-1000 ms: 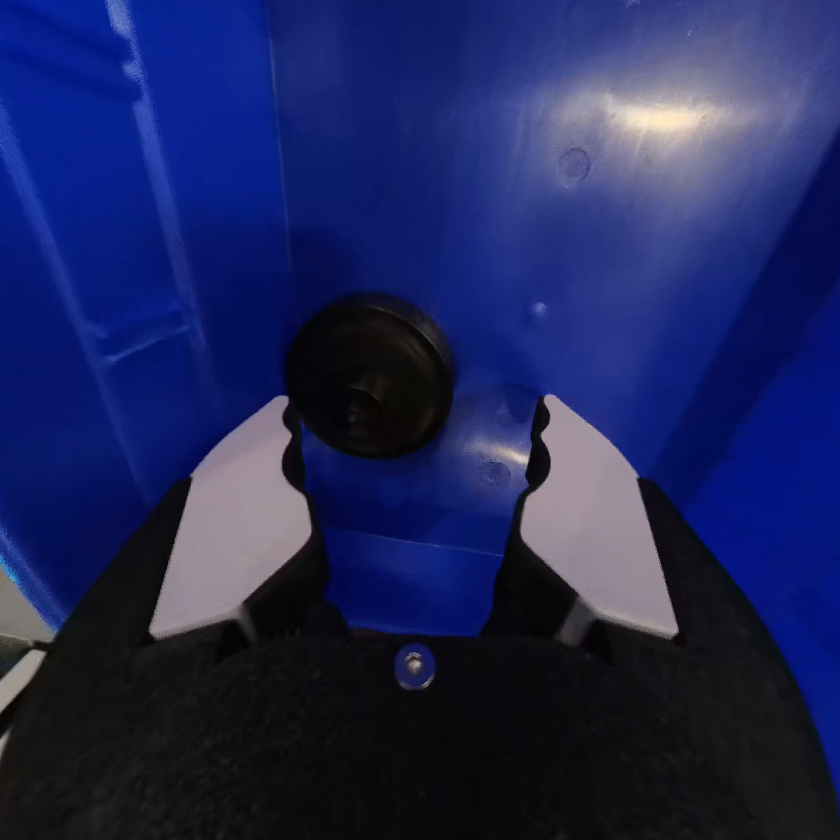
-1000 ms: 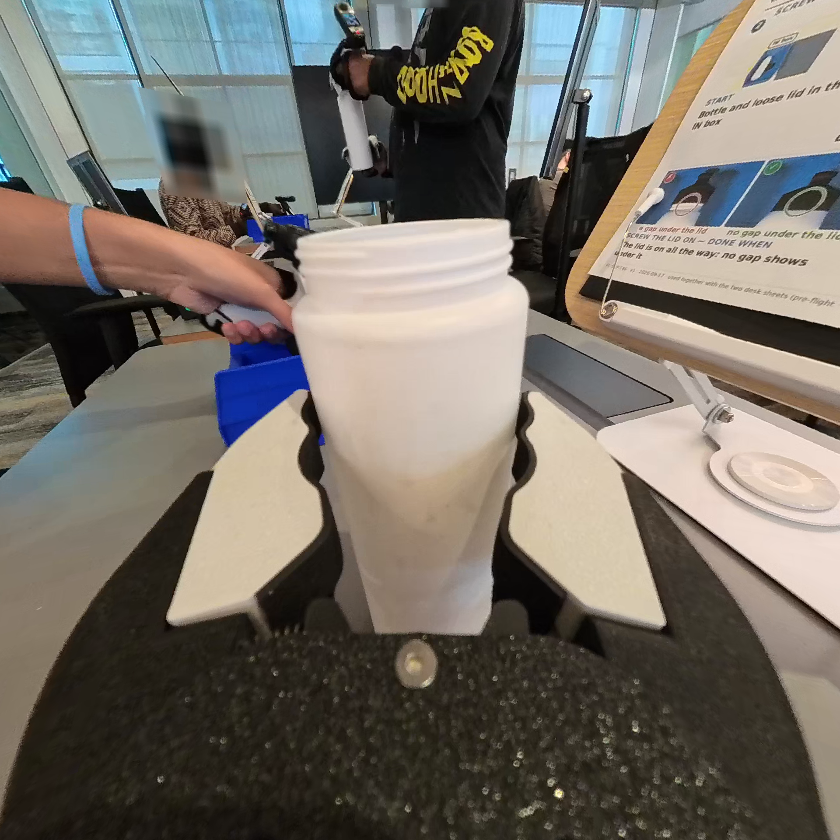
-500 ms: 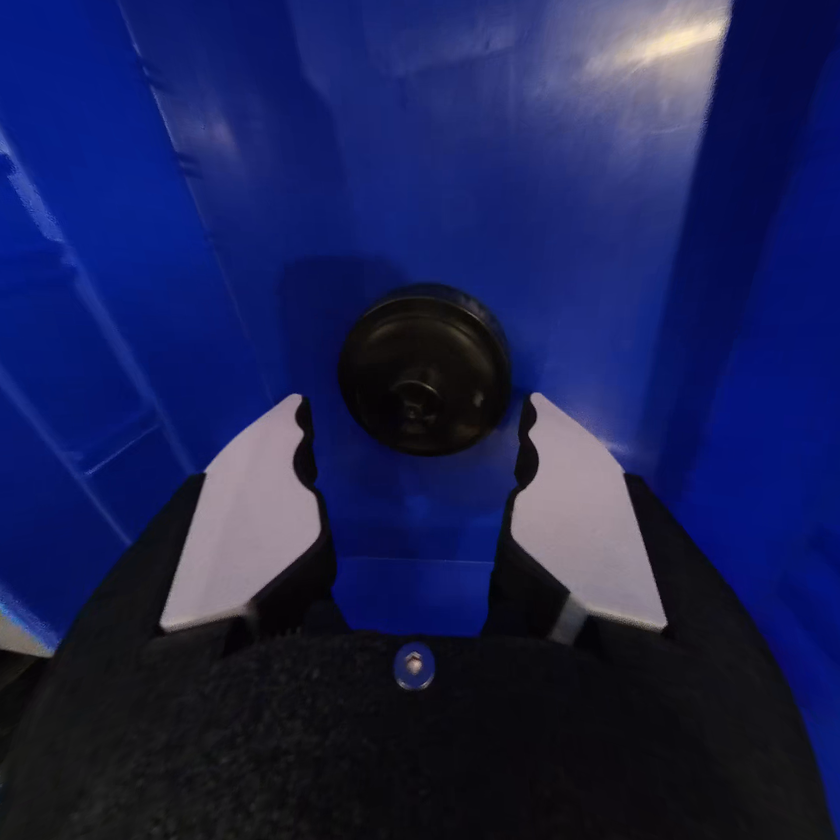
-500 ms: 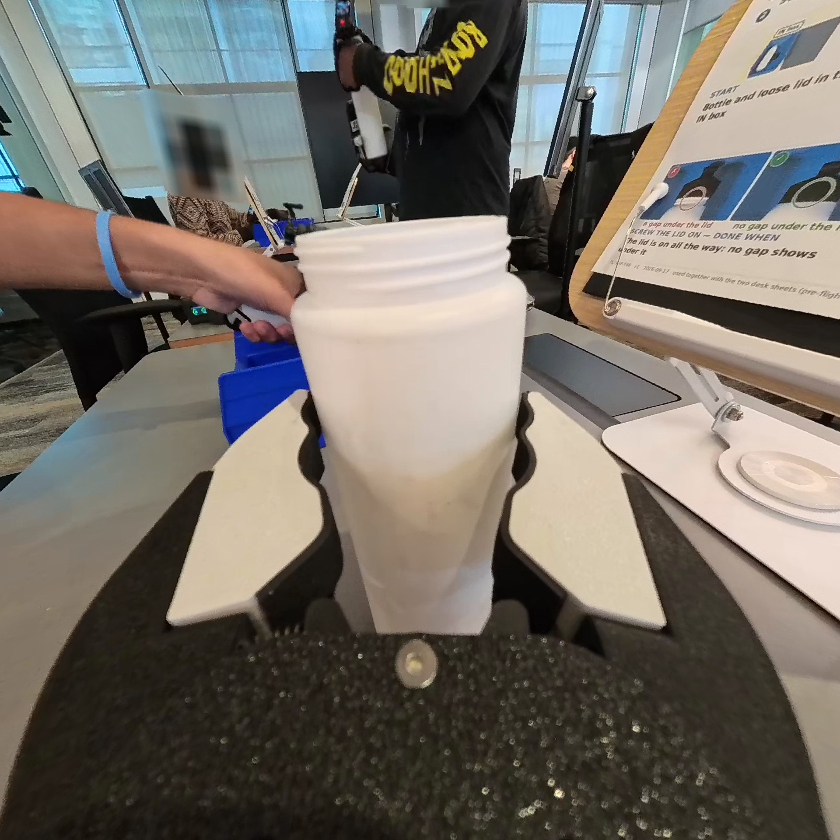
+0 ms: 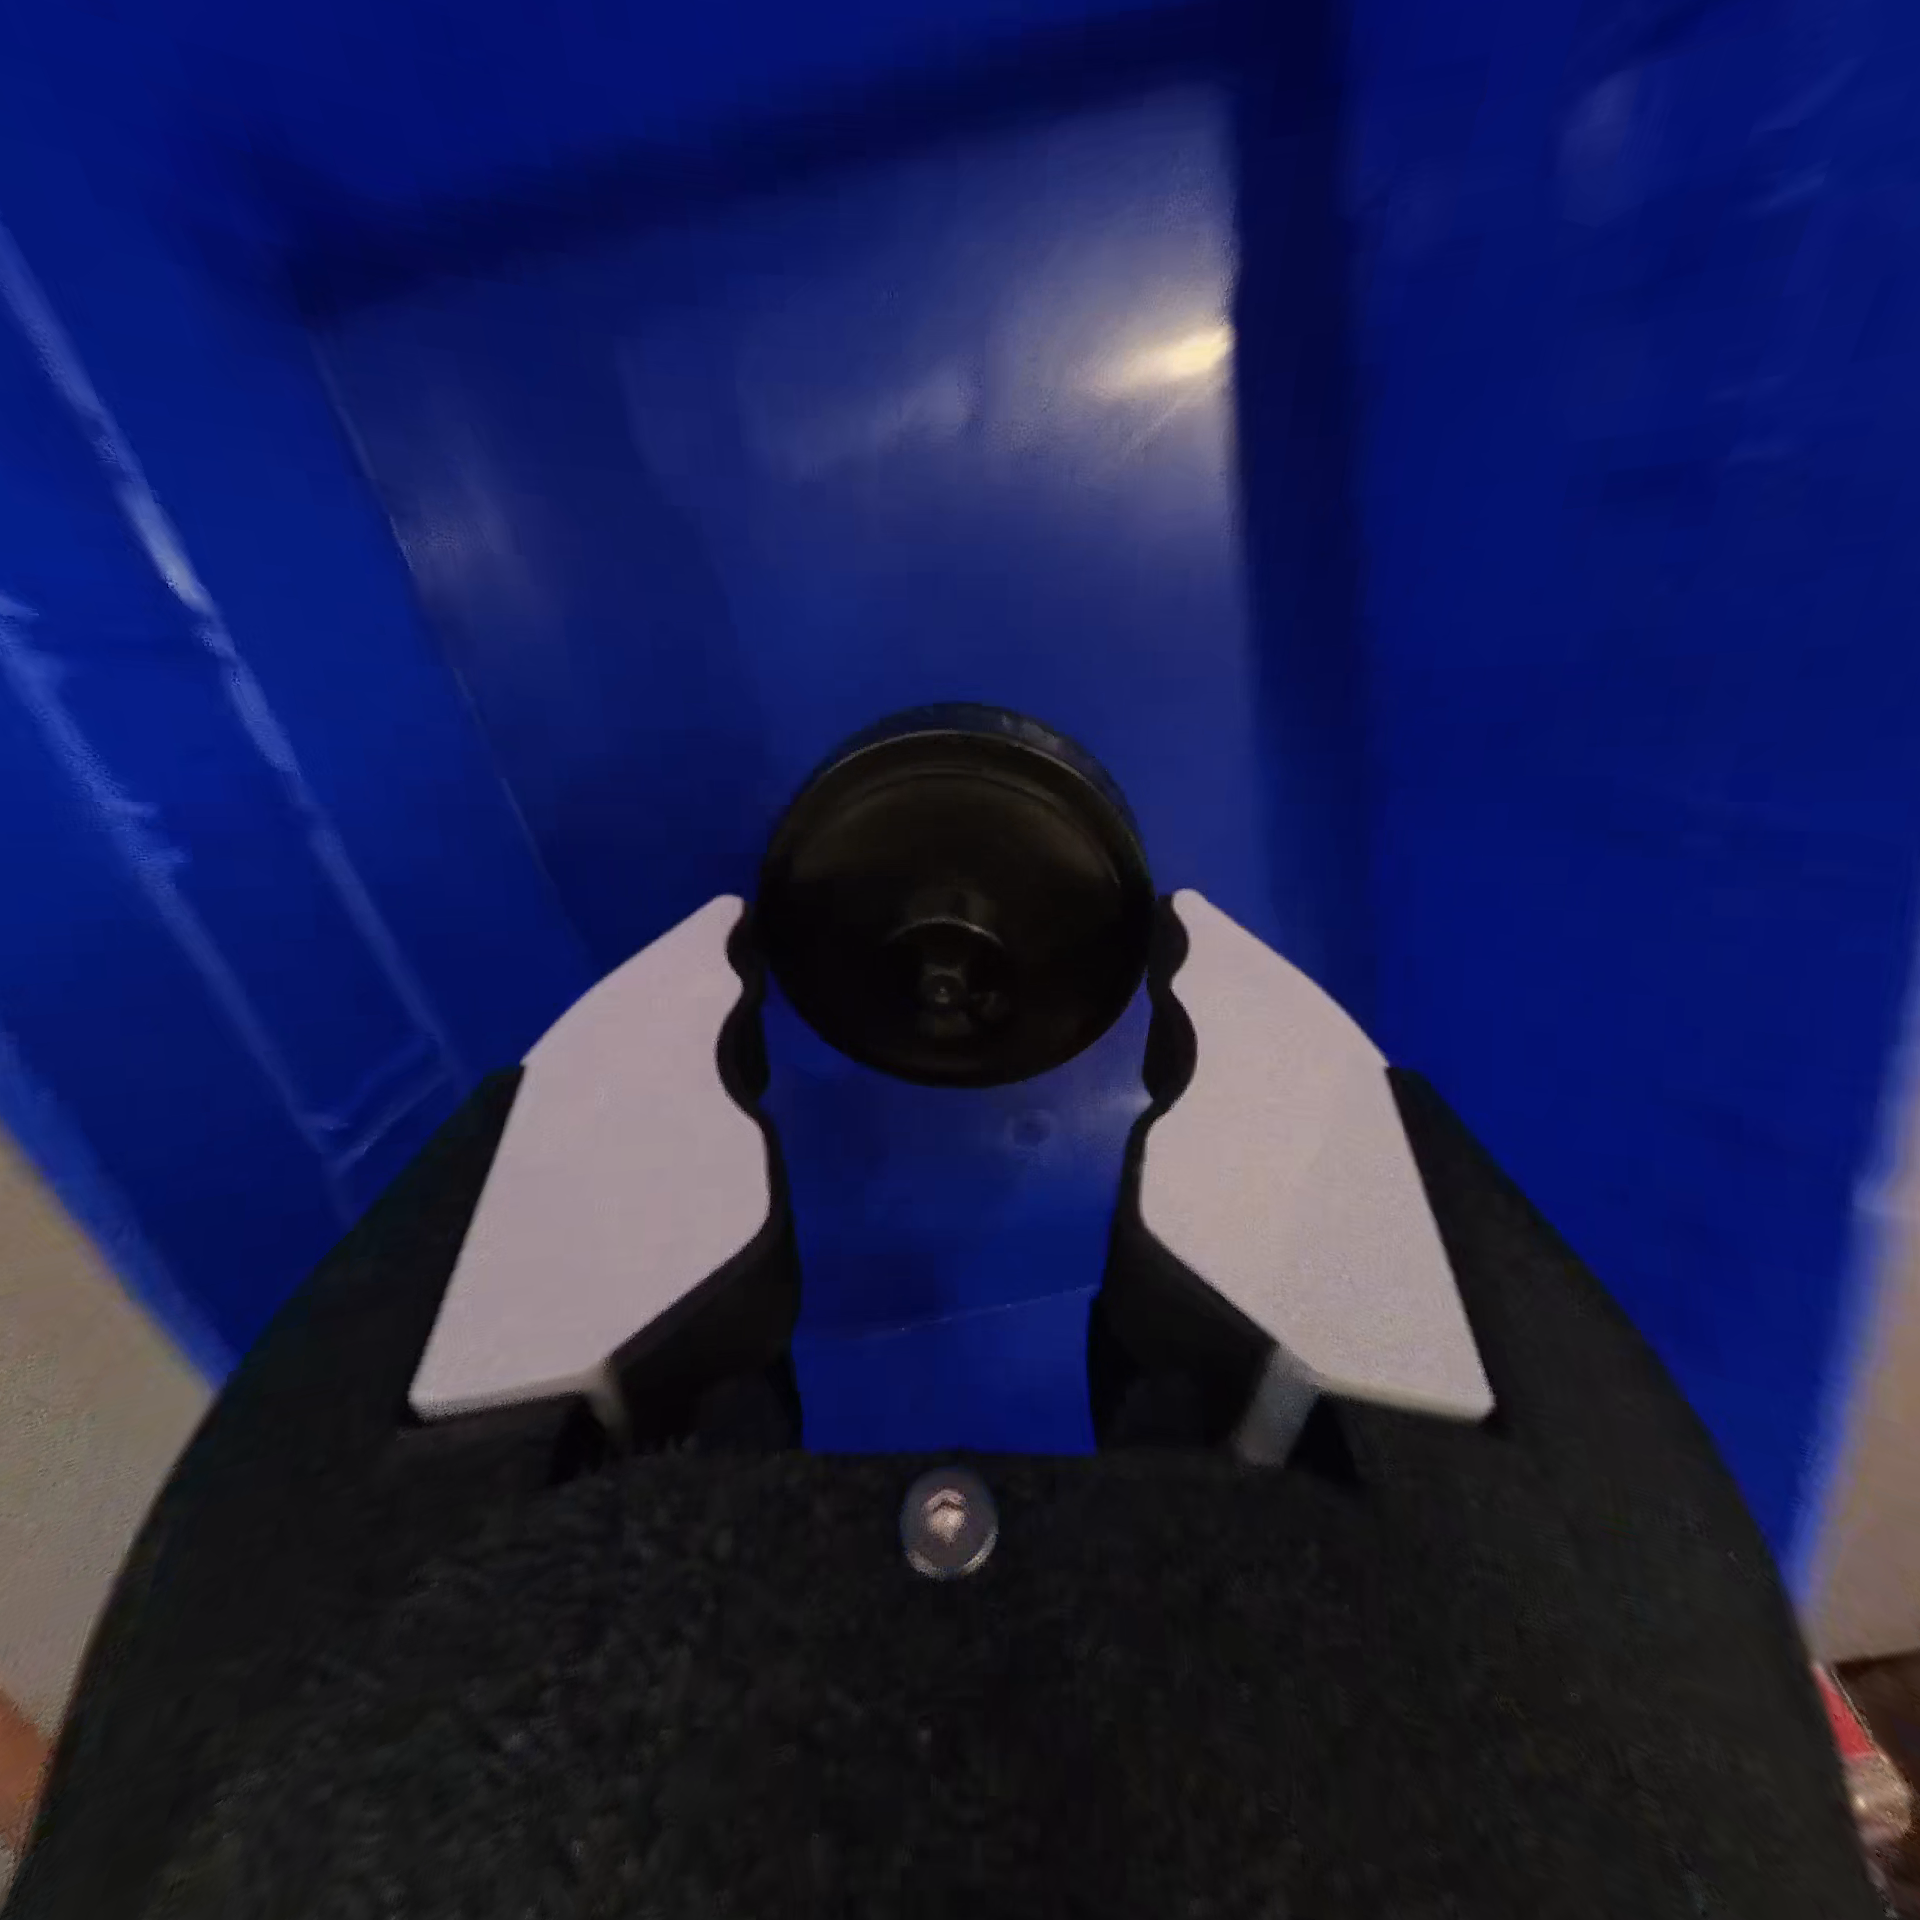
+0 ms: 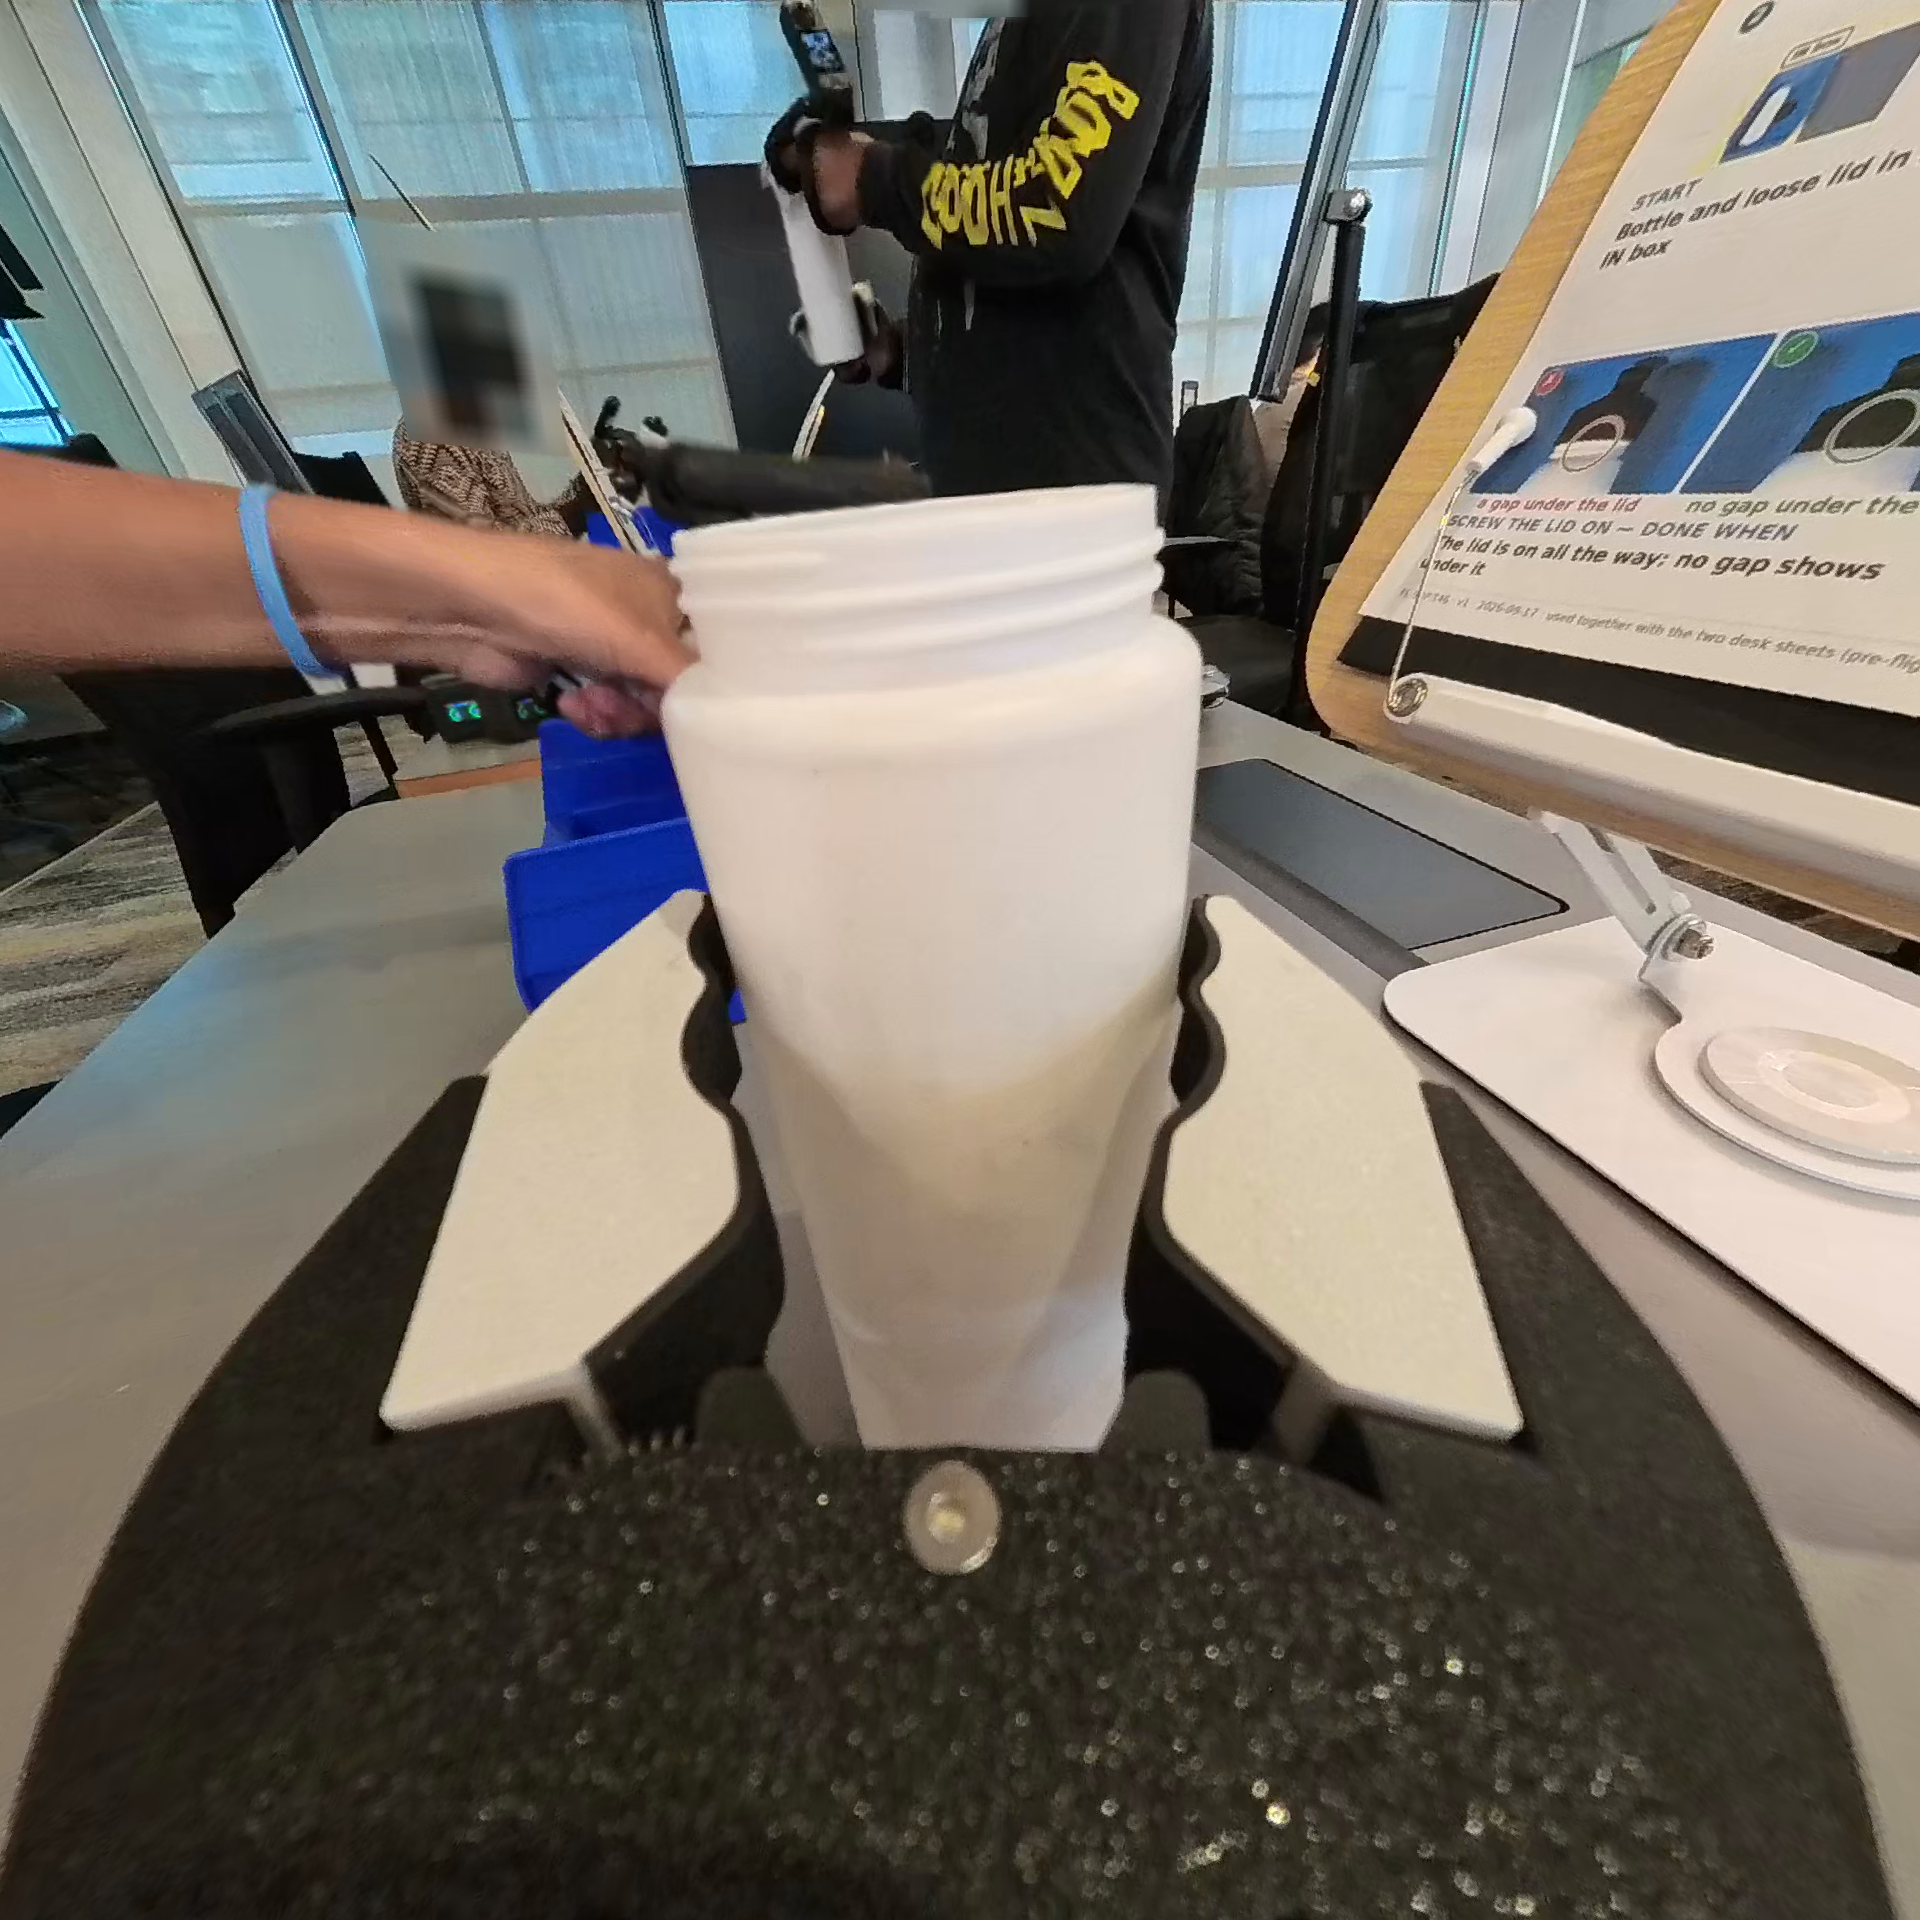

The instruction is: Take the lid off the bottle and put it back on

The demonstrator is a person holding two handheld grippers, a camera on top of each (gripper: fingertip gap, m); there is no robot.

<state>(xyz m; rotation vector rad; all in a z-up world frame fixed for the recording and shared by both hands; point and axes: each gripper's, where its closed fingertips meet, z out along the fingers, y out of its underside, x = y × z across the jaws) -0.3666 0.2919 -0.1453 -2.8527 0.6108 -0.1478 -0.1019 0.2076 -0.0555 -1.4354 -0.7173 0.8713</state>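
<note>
Black lid (image 5: 954, 899) sits inside the blue bin (image 5: 1558, 623), on the bin floor, top face toward my left camera. My left gripper (image 5: 956, 961) is down in the bin with the lid between its fingertips. Both pads look to be right at the lid's rim; picture is blurred there, so I can't tell if they actually press on it. Jaws stand about lid-width apart.

White bottle (image 6: 935, 831) is in my right gripper (image 6: 951, 966), upright, mouth open, threads bare. Both black pads press against its sides, jaws spread to the bottle's width. Bottle is above the grey table (image 6: 260, 1039), with the blue bin just behind it to the left. My left hand (image 6: 499, 623) reaches in over that bin. Instruction board on a white stand (image 6: 1662, 364) is off to the right.
</note>
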